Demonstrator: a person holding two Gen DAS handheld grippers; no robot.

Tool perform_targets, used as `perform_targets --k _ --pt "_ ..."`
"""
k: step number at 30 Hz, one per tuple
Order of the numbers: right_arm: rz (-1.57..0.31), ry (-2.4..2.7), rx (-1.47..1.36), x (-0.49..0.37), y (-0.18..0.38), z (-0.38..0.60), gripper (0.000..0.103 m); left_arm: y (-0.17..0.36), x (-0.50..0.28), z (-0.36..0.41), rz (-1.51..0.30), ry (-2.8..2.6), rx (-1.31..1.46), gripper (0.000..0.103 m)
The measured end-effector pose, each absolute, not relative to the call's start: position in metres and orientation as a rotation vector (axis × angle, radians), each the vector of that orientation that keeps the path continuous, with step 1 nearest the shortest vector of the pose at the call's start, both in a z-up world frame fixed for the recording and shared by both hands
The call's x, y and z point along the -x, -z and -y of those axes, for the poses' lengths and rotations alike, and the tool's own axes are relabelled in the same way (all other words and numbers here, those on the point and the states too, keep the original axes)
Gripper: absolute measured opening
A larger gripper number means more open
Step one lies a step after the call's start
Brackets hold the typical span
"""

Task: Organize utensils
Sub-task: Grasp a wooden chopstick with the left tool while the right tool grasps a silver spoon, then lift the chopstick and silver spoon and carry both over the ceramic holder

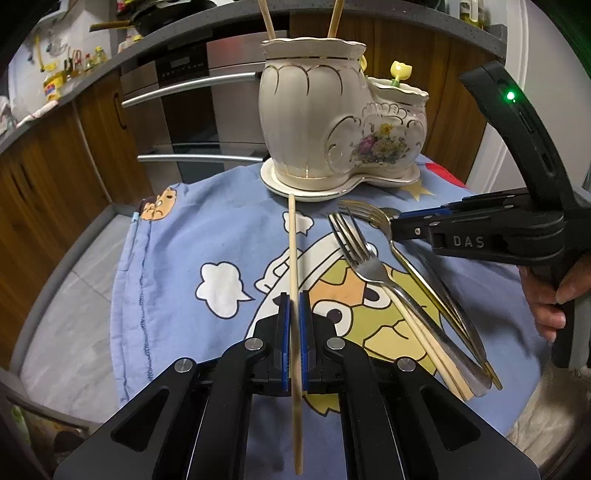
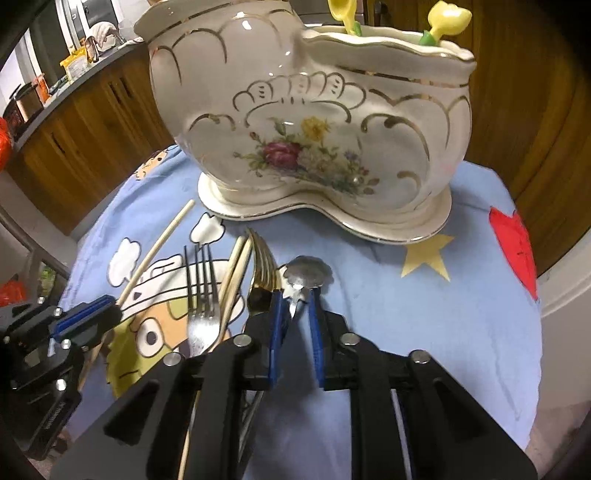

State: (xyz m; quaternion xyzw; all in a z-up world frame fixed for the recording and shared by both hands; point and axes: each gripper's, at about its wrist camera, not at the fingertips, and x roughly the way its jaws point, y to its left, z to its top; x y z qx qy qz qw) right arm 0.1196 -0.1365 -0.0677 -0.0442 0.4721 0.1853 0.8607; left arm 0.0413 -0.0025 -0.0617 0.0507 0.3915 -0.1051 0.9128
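My left gripper (image 1: 294,314) was closed on a single wooden chopstick (image 1: 292,251), the blue pads pinching it partway along so that its far tip reached almost to the saucer rim of the ceramic holder (image 1: 306,122), while a long tail ran back under my wrist. My right gripper (image 2: 295,295) had its jaws narrowed around the neck of a small shell-bowled spoon (image 2: 308,271), though I could not tell whether they actually gripped it. The risk, as I judged it, lay in that spoon: the gold fork (image 2: 263,258) lay just beside my left pad, so closing carelessly could drag it along or nudge the silver fork (image 2: 199,288) and the loose chopsticks (image 2: 236,266). The long chopstick could also pivot in my pads and knock the holder when lifted. The left wrist view showed two chopsticks (image 1: 267,18) already standing in the tall compartment; the right wrist view alone showed the spoon's bowl and yellow tulip-topped picks (image 2: 448,16) in the low one.
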Motion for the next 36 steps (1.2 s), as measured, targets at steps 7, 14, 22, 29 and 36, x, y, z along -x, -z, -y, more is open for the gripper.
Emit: perform_targets --k 7,14,22,29,36 --pt "-0.940 -0.408 0.048 -0.109 0.065 0.148 0.003 0.062 -0.043 0.001 -0.805 0.222 -0.088 0.005" --pt "-0.801 -0.472 -0.033 -0.071 0.039 0.175 0.002 0.059 -0.042 -0.001 -0.781 0.226 -0.069 0.005" --pt "-0.523 -0.481 -0.011 -0.030 0.007 0.195 0.002 0.043 -0.035 -0.007 -0.679 0.226 -0.015 0.005" --pt "-0.369 -0.455 0.040 -0.017 -0.008 0.203 0.002 0.029 -0.028 -0.017 -0.575 0.223 0.030 0.005" --pt "-0.231 -0.436 -0.012 -0.013 -0.033 0.215 0.002 0.006 -0.010 -0.022 -0.398 0.243 0.063 0.005"
